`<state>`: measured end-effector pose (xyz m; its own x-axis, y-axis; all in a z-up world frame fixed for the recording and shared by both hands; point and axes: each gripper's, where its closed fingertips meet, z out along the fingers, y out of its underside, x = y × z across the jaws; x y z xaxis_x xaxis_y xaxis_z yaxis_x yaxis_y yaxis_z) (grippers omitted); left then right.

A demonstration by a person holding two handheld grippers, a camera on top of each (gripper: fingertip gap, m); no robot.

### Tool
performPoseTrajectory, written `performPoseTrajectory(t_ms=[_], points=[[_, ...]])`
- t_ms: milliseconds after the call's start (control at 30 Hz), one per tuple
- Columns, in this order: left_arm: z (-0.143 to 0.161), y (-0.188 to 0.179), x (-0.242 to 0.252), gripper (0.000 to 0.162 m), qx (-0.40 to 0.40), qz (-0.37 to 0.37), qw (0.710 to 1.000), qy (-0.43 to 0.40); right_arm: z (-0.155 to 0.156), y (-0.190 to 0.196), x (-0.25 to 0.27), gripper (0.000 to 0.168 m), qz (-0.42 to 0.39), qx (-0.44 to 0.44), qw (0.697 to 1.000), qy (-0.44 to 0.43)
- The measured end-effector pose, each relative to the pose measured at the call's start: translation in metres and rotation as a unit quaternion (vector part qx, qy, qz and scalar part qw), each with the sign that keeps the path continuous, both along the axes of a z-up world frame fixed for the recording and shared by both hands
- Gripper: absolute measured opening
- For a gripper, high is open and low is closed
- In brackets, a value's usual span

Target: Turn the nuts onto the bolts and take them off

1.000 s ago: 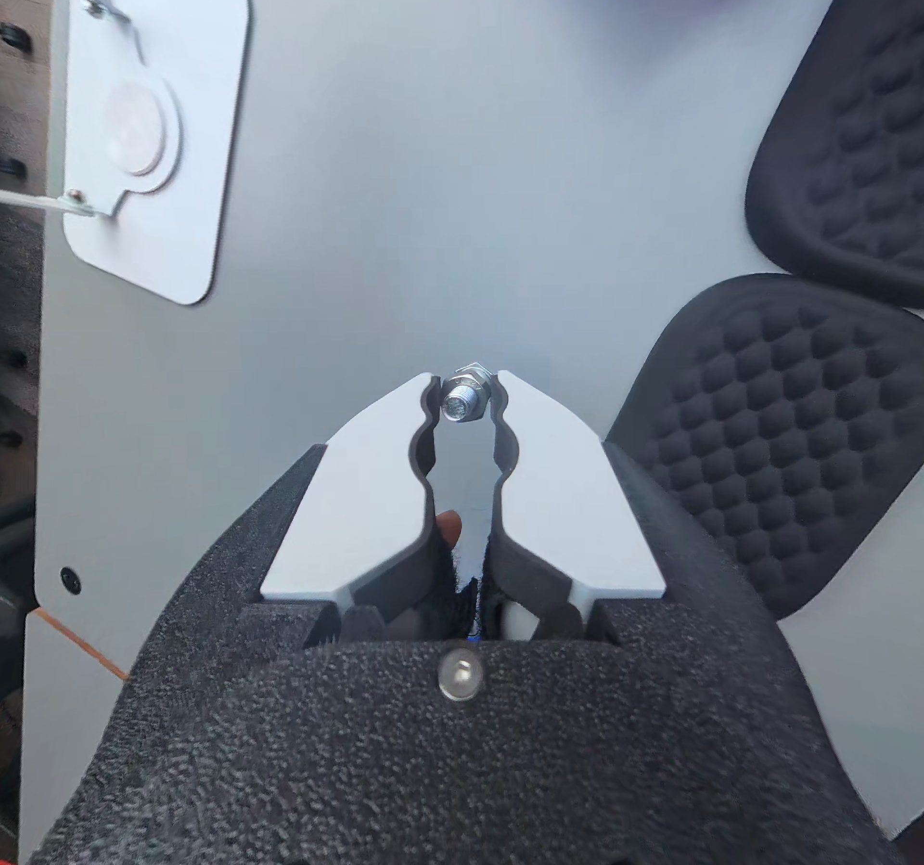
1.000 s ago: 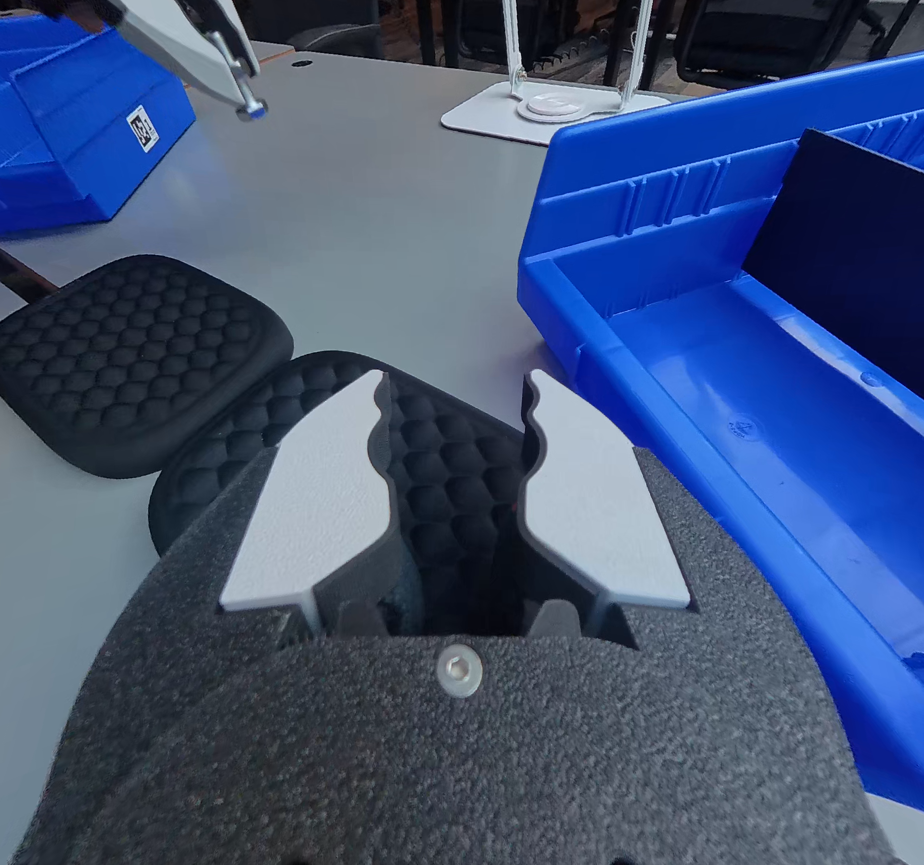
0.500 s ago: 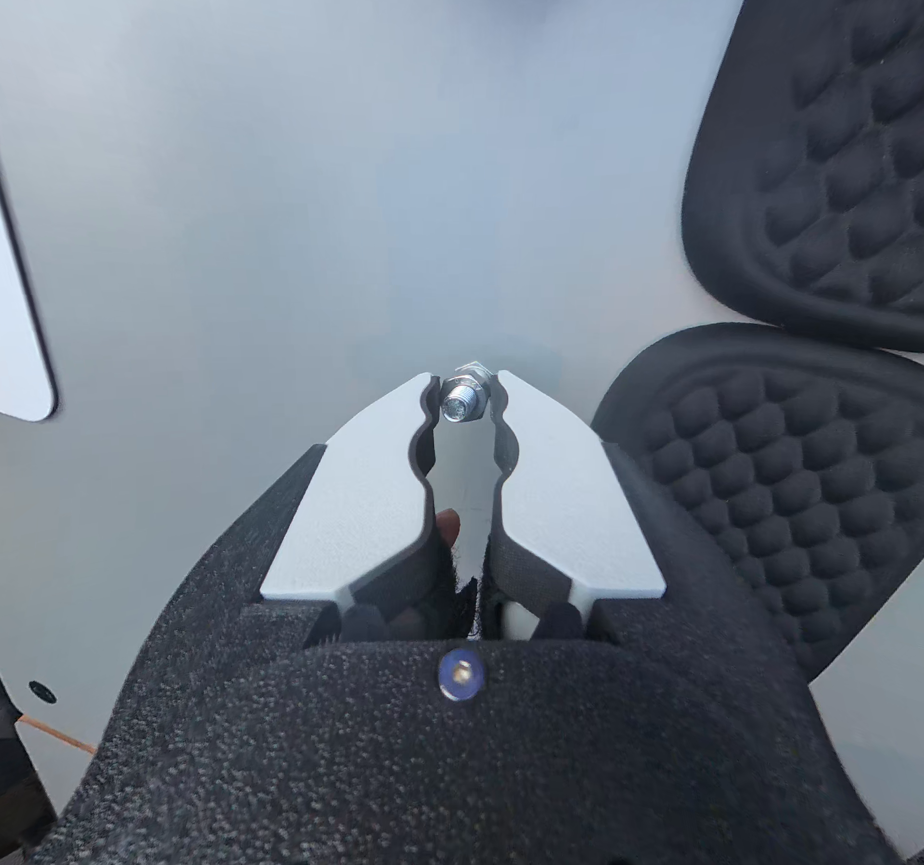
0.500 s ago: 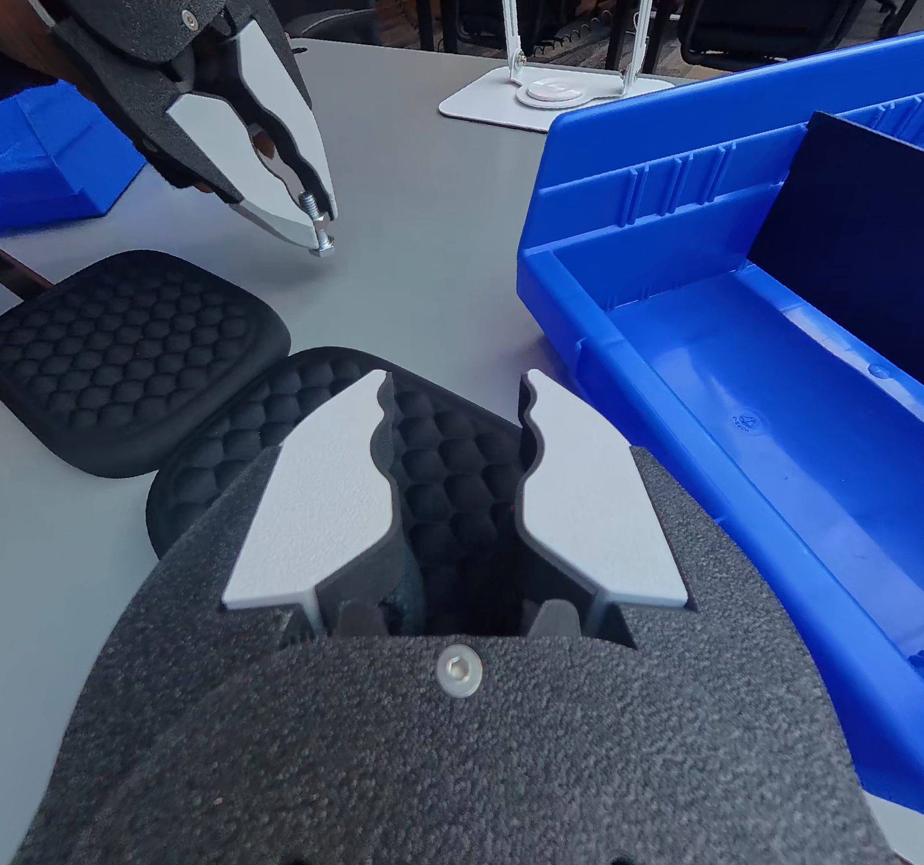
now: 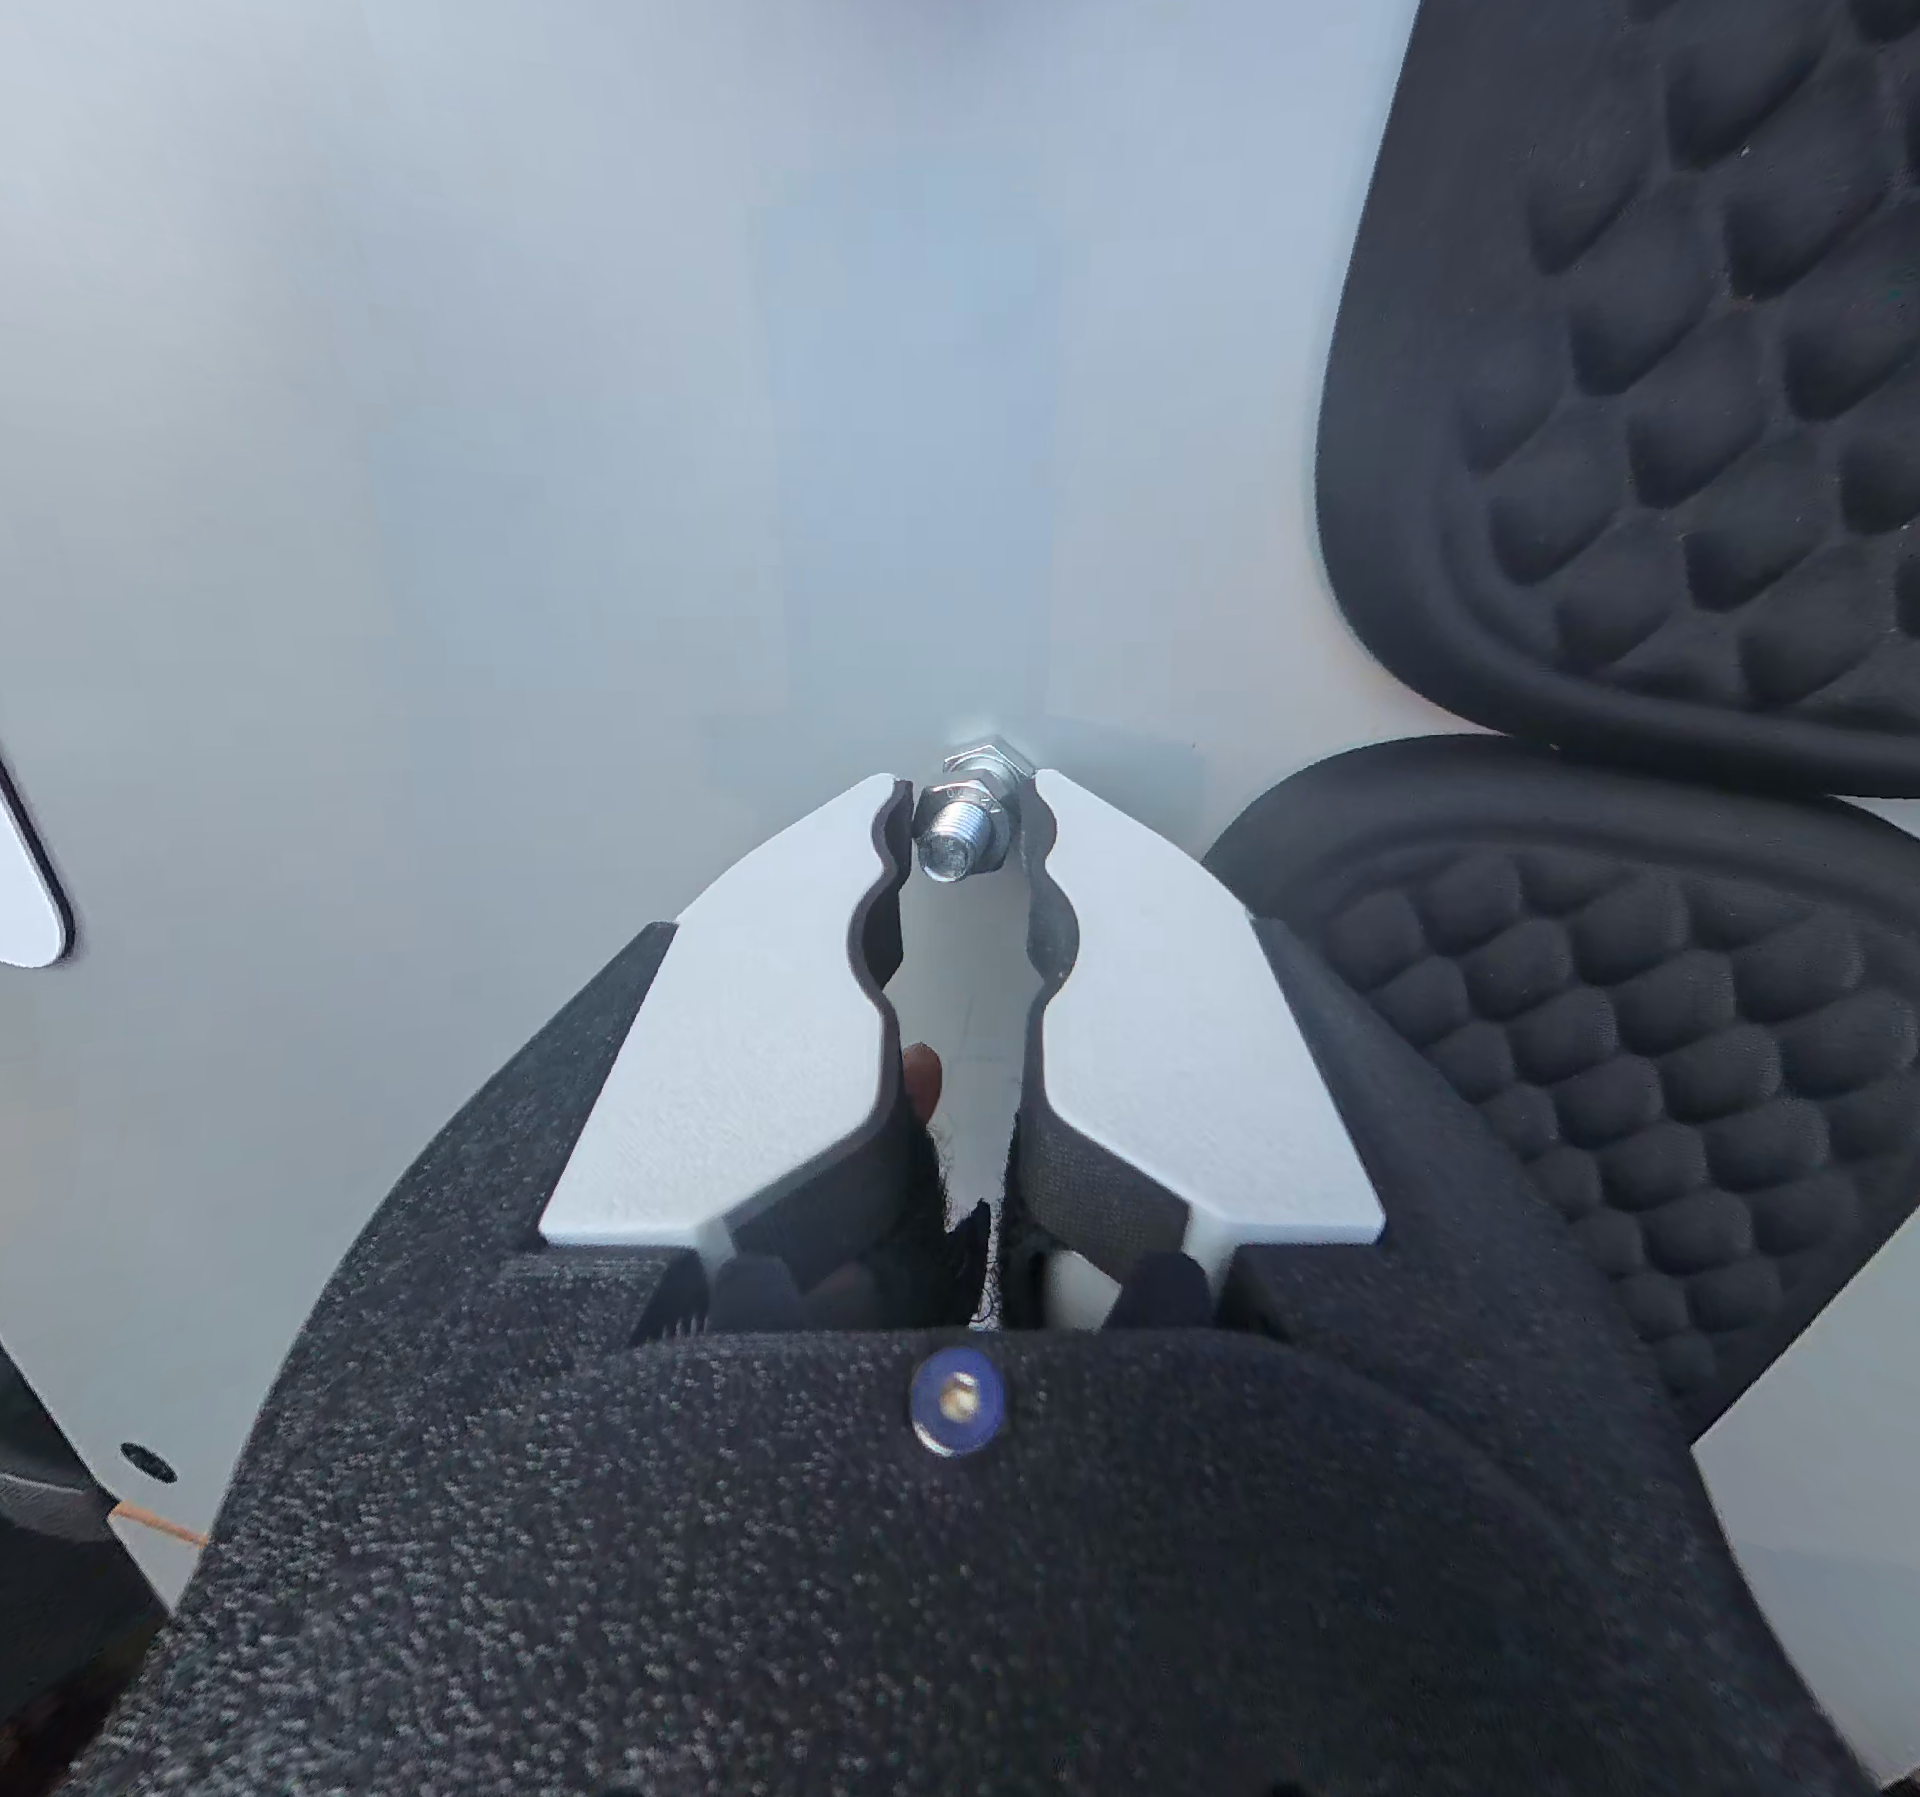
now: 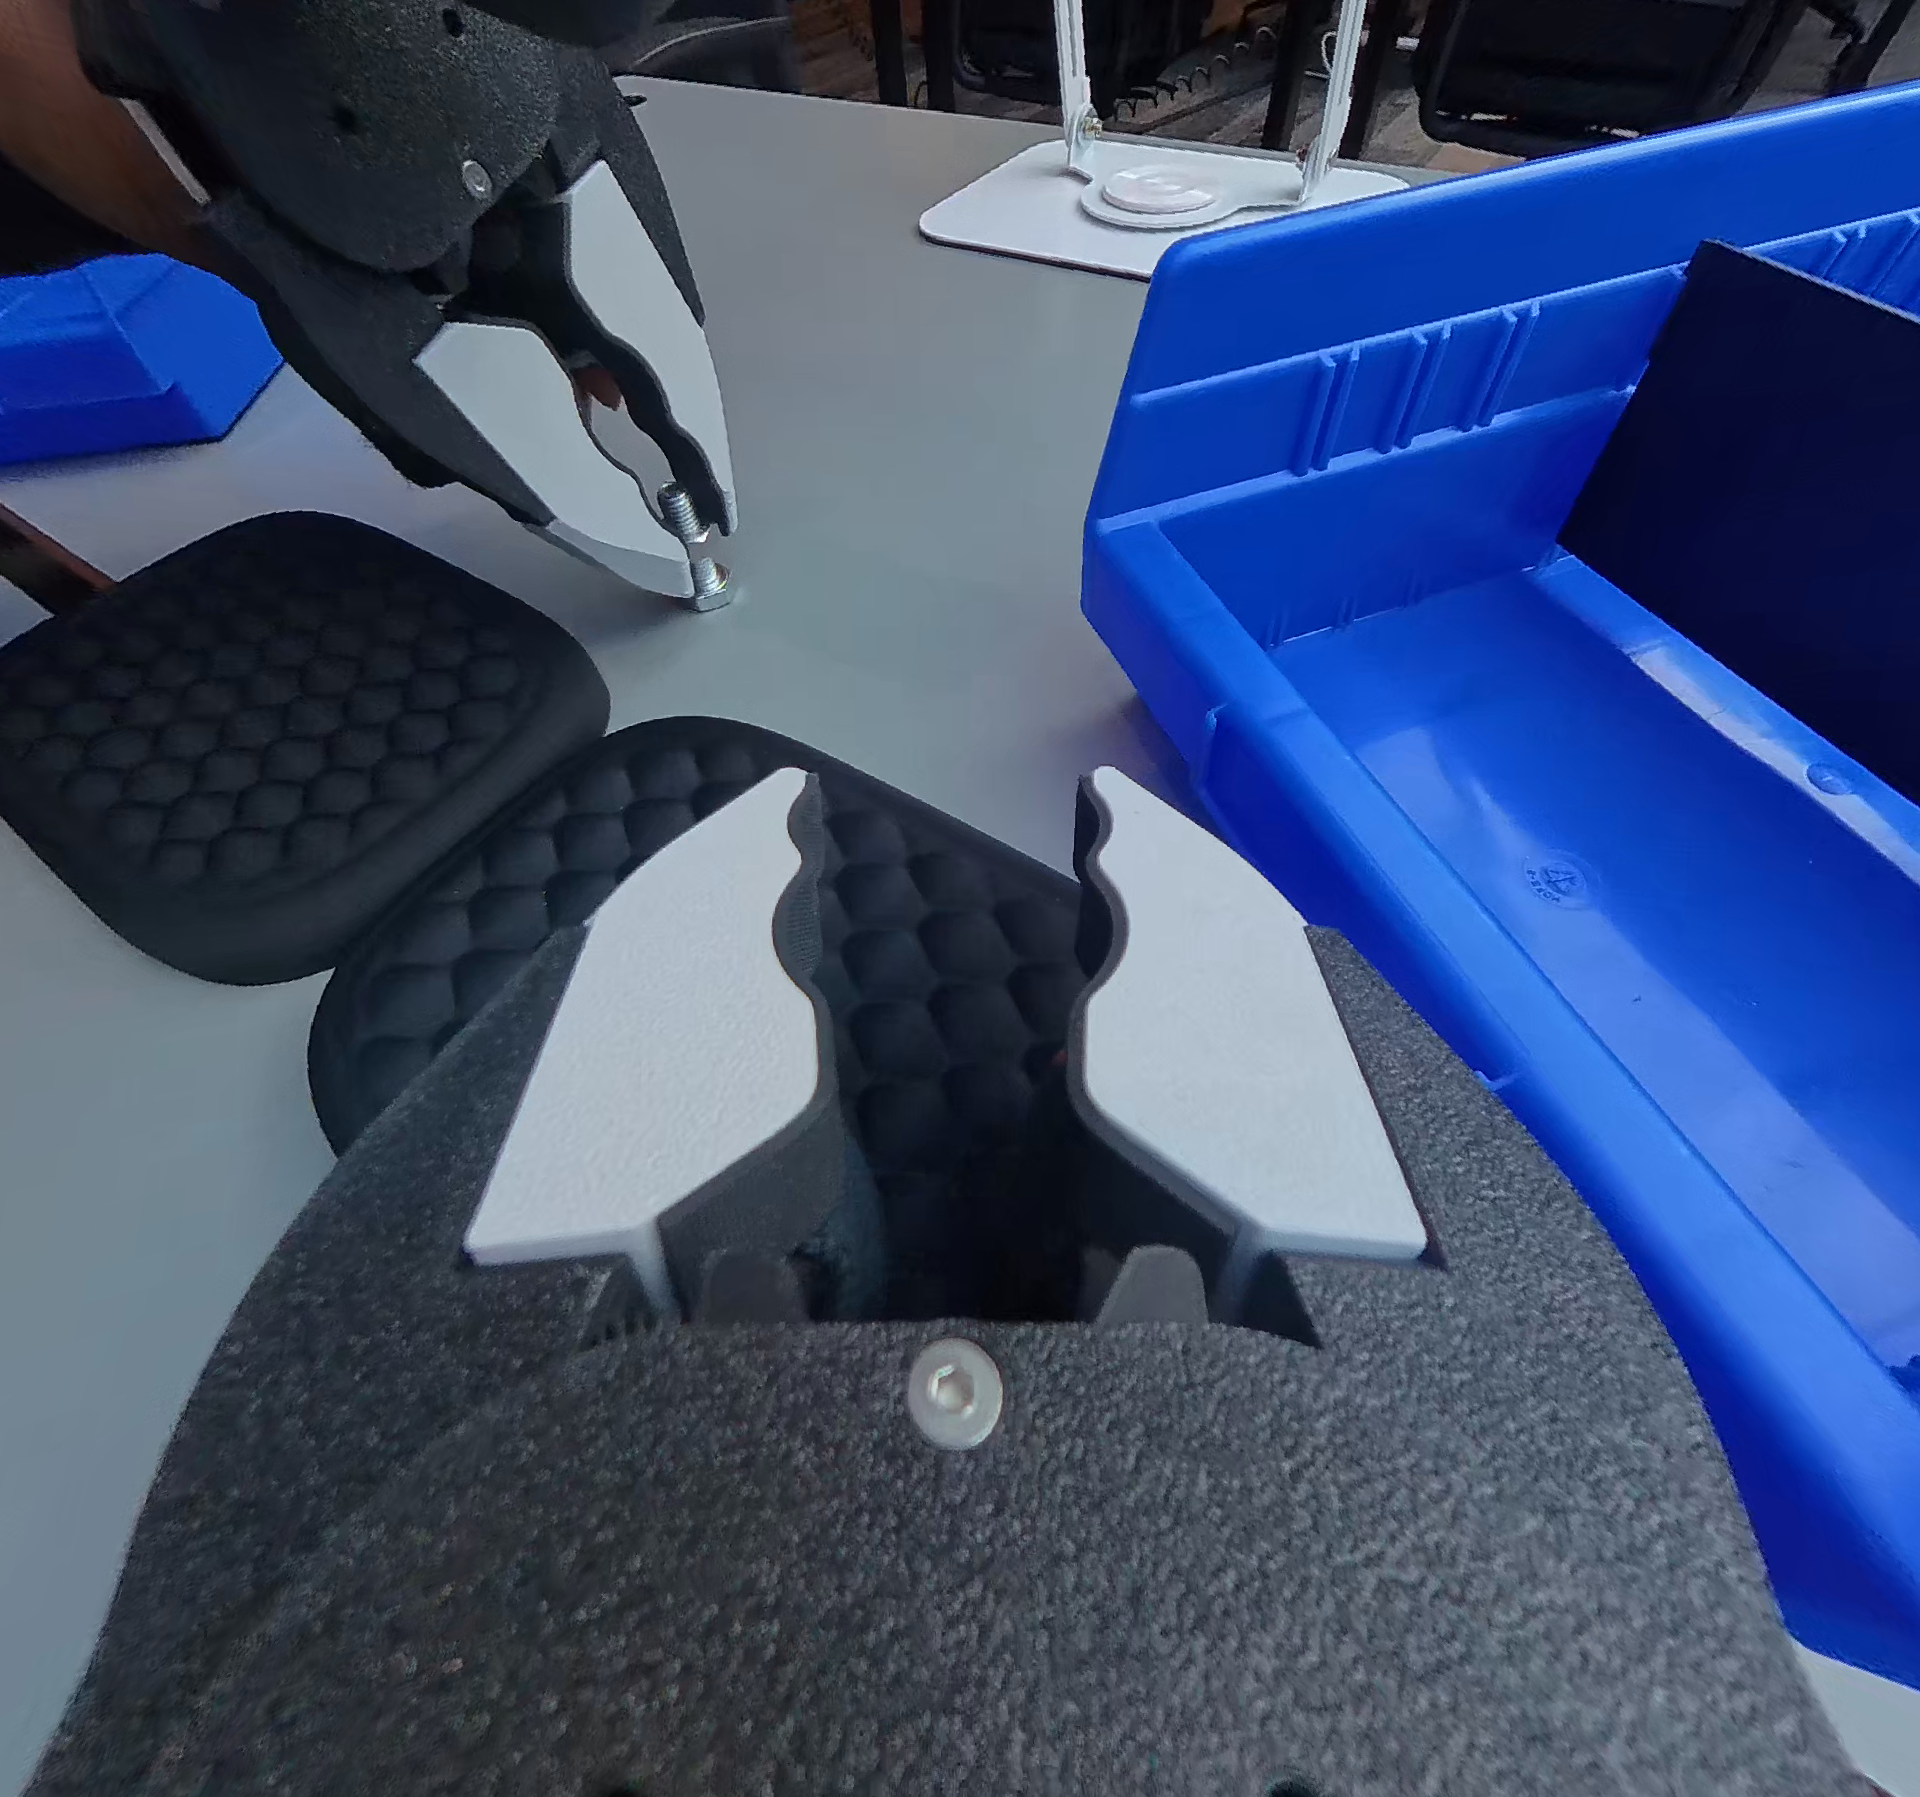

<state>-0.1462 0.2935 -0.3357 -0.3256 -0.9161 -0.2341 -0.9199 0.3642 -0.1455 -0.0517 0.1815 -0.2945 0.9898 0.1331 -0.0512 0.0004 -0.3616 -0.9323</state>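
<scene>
My left gripper [image 5: 961,800] is shut on a short silver bolt [image 5: 954,838] with a nut [image 5: 982,807] threaded on it. The bolt stands with its head down on the grey table [image 5: 623,345] and its threaded end towards the camera. The right wrist view shows the left gripper [image 6: 709,542] from the side, with the bolt [image 6: 694,558] upright and its head touching the table. My right gripper [image 6: 945,797] is open and empty, hovering over a black dimpled pad [image 6: 935,926], nearer than the bolt.
A second black pad [image 6: 260,708] lies left of the first; both show in the left wrist view [image 5: 1662,293] [image 5: 1610,1072]. A big blue bin [image 6: 1351,459] stands at the right. Another blue bin [image 6: 125,365] is at the far left. A white stand base [image 6: 1143,199] sits behind. The left gripper's tips are roughly 15 cm from the right gripper's.
My left gripper has come down and towards the pads with the bolt, from up in the air until the bolt's head touches the table. My right gripper has stayed open and still.
</scene>
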Motion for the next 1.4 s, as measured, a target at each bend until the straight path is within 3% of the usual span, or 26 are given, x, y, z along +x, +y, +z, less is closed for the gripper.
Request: performPoseTrajectory(t_ms=[267,433,633,800,900,1000,1100,1267,1400], points=[[0.013,-0.002,0.004,0.04,-0.01,0.01,0.999,-0.03,0.001,0.0,0.0,0.046,0.003,0.004,1.0,0.009],[0.041,-0.011,0.017,0.058,-0.055,0.023,0.986,-0.153,0.001,0.0,0.0,0.047,0.003,0.002,1.0,0.008],[0.092,-0.018,0.022,0.054,-0.12,0.066,0.904,-0.405,0.0,0.001,-0.002,0.05,0.014,-0.01,1.0,0.008],[0.1,-0.011,-0.001,0.058,-0.146,0.101,0.84,-0.514,0.003,0.009,-0.011,0.051,0.052,-0.041,0.997,-0.03],[0.107,-0.013,-0.011,0.057,-0.16,0.077,0.802,-0.571,0.022,0.027,-0.031,0.051,0.102,-0.044,0.993,-0.037],[0.098,-0.017,-0.018,0.056,-0.184,0.06,0.799,-0.57,0.03,0.054,-0.057,0.049,0.16,-0.057,0.984,-0.054],[0.092,-0.021,-0.022,0.056,-0.196,0.047,0.798,-0.568,0.012,0.08,-0.081,0.047,0.208,-0.098,0.968,-0.097],[0.091,-0.021,-0.022,0.056,-0.201,0.049,0.795,-0.571,-0.022,0.116,-0.091,0.034,0.219,-0.131,0.948,-0.189],[0.089,-0.021,-0.022,0.056,-0.205,0.051,0.795,-0.568,-0.033,0.121,-0.096,0.032,0.228,-0.142,0.945,-0.188]])
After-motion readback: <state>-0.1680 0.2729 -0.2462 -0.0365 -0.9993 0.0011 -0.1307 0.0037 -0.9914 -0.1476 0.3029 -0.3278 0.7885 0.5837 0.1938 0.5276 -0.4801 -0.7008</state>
